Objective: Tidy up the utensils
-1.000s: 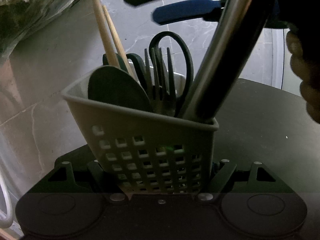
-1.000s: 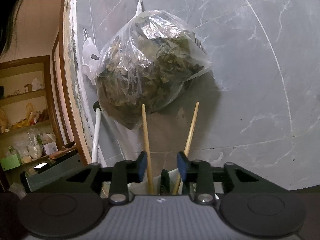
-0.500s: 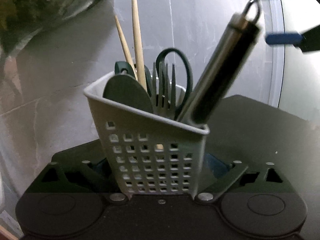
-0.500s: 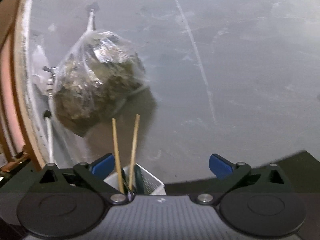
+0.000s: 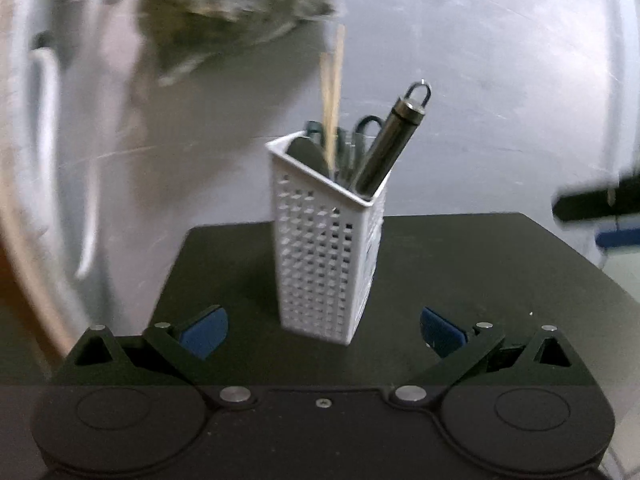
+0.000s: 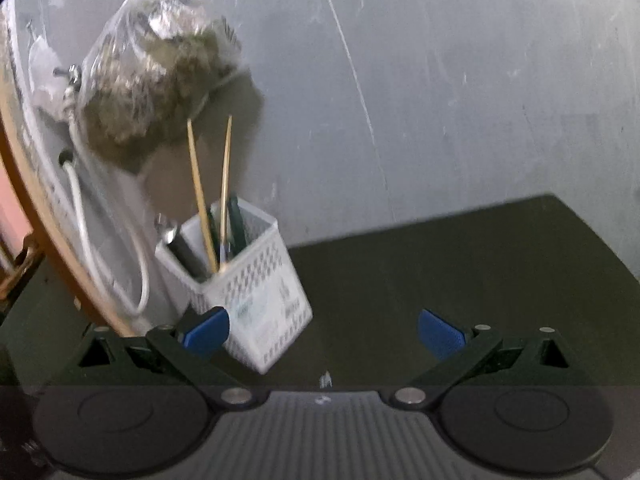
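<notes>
White perforated plastic utensil basket (image 5: 328, 256) stands upright on the black tabletop (image 5: 480, 272) against a grey wall | two wooden chopsticks (image 6: 200, 196), a steel-handled tool (image 5: 390, 148) and dark green utensils (image 5: 352, 140) stand inside | left gripper (image 5: 323, 326) opening, jaws apart, nothing between | right gripper (image 6: 323, 328) jaws wide apart, holding nothing, basket just beside its left finger.

The utensil basket (image 5: 324, 256) is white with a grid of small square holes. The bench (image 5: 500, 280) is black. 2 chopsticks (image 6: 198, 188) are pale wood. The metal handle (image 5: 390, 148) is dark steel grey. The scissors (image 5: 366, 124) are dark green. The fingers (image 5: 204, 330) carry blue pads. The wall (image 6: 460, 100) is grey, marbled.
</notes>
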`<action>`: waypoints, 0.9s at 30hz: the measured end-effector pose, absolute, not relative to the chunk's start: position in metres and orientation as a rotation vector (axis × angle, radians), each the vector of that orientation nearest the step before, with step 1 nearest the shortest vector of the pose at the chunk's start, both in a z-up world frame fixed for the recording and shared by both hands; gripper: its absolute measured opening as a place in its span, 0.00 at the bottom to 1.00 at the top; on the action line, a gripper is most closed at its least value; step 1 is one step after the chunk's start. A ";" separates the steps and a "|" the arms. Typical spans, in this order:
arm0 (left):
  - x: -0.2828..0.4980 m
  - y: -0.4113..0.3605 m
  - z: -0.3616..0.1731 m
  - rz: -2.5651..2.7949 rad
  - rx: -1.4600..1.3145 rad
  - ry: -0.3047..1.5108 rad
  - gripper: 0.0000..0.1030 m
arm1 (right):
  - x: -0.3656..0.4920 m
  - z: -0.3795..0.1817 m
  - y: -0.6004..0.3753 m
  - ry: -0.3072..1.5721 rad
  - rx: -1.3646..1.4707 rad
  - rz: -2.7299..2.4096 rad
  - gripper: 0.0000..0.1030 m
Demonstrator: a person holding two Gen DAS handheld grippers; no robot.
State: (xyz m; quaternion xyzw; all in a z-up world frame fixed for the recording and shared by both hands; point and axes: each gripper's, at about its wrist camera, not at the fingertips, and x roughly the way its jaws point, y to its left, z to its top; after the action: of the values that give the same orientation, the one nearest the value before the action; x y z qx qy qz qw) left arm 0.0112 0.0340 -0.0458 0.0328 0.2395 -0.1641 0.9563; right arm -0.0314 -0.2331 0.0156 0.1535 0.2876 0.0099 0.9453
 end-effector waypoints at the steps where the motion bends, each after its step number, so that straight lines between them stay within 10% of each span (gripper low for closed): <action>1: 0.001 0.033 -0.043 -0.295 0.059 0.492 0.99 | -0.038 0.013 -0.234 0.611 0.304 0.020 1.00; 27: -0.130 0.043 -0.013 -0.054 -0.006 0.564 0.99 | -0.131 0.002 -0.234 0.742 0.219 0.061 1.00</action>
State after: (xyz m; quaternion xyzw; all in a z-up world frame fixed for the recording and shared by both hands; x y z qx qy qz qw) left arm -0.1299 0.0430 -0.0134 -0.0031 0.2784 -0.0264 0.9601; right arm -0.1310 -0.2342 0.0023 0.1068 0.3620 0.0299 0.9256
